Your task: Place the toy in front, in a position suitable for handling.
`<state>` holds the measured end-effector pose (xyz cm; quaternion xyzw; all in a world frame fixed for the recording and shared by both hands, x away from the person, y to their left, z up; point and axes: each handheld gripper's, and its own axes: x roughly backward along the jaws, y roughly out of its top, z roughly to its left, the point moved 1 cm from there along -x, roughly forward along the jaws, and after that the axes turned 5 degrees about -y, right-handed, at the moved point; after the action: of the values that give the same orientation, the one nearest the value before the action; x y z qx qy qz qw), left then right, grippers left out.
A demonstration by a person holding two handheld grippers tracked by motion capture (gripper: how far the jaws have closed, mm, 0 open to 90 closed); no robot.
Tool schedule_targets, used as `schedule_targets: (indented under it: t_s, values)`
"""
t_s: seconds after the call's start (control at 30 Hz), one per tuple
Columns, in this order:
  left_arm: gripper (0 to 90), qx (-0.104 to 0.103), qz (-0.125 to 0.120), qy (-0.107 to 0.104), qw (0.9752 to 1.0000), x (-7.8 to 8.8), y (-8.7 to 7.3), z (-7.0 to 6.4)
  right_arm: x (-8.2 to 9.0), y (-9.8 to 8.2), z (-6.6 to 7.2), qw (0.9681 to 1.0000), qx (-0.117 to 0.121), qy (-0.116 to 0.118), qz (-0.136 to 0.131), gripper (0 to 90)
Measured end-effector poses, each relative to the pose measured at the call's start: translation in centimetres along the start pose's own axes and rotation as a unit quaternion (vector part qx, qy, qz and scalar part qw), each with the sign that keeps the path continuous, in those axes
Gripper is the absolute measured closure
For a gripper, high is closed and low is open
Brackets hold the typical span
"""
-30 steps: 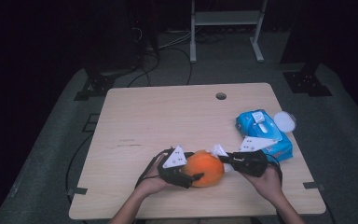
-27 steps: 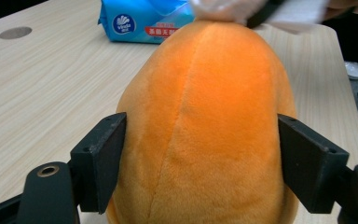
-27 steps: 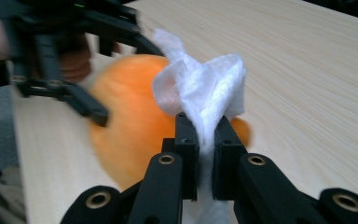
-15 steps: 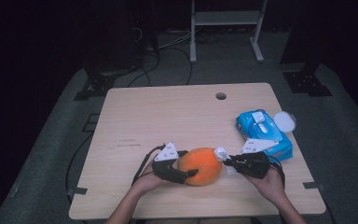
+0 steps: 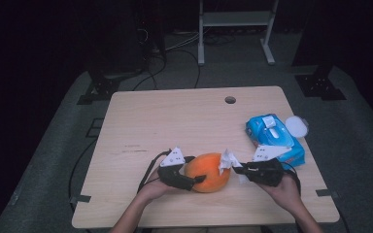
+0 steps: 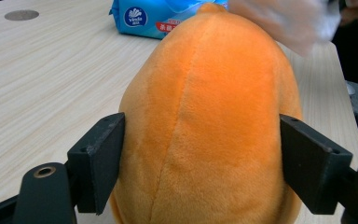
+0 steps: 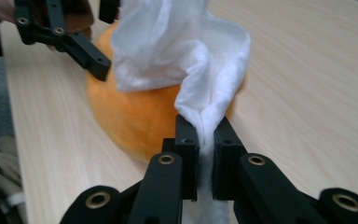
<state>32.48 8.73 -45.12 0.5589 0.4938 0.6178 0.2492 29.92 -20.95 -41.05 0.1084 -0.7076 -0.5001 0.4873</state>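
Jaws pinching crumpled white wipe (image 7: pixel 186 60), fuzzy orange plush (image 6: pixel 205 126)

Counted on table (image 5: pixel 175 116): 1 orange plush toy (image 5: pixel 209 171), 1 white wipe (image 5: pixel 228 159), 1 blue wipes pack (image 5: pixel 272 138), 1 white round lid (image 5: pixel 296 126). 2 grippers: left (image 5: pixel 196 182), right (image 5: pixel 238 169). 1 hole in tabletop (image 5: pixel 230 100).

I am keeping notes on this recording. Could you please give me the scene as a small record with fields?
work: wiping an orange plush toy with a white wipe
left gripper: jaws on both sides of the toy, holding it on the table
right gripper: shut on the wipe, which lies against the toy
other things: blue wipe pack, its white lid open
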Motion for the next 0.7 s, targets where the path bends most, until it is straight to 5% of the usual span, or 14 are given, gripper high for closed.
schedule_targets:
  t_s: [0.1, 0.23, 0.4, 0.6, 0.7]
  values:
    - [20.8, -0.006, 0.001, 0.0, 1.0, -0.2, 0.1, -0.2, 1.2, 0.3, -0.5, 0.9998, 0.008, -0.013, -0.012, 82.4]
    - [20.4, -0.009, 0.001, 0.001, 1.0, -0.2, 0.2, -0.2, 2.7, 1.2, -0.3, 0.9988, 0.047, -0.01, -0.008, 82.6]
    - [20.2, -0.013, 0.002, 0.004, 0.9999, -0.3, 0.3, -0.2, 4.3, 1.9, 0.1, 0.9957, 0.086, 0.008, 0.032, 82.5]
    - [19.7, -0.029, 0.005, 0.007, 0.9995, -0.5, 0.5, -0.8, 2.4, 1.8, 0.7, 0.9905, 0.109, 0.003, 0.084, 81.2]
    - [19.5, -0.033, 0.007, 0.008, 0.9994, -0.6, 0.6, -0.9, 1.4, 1.9, 1.0, 0.9895, 0.115, -0.005, 0.088, 77.2]
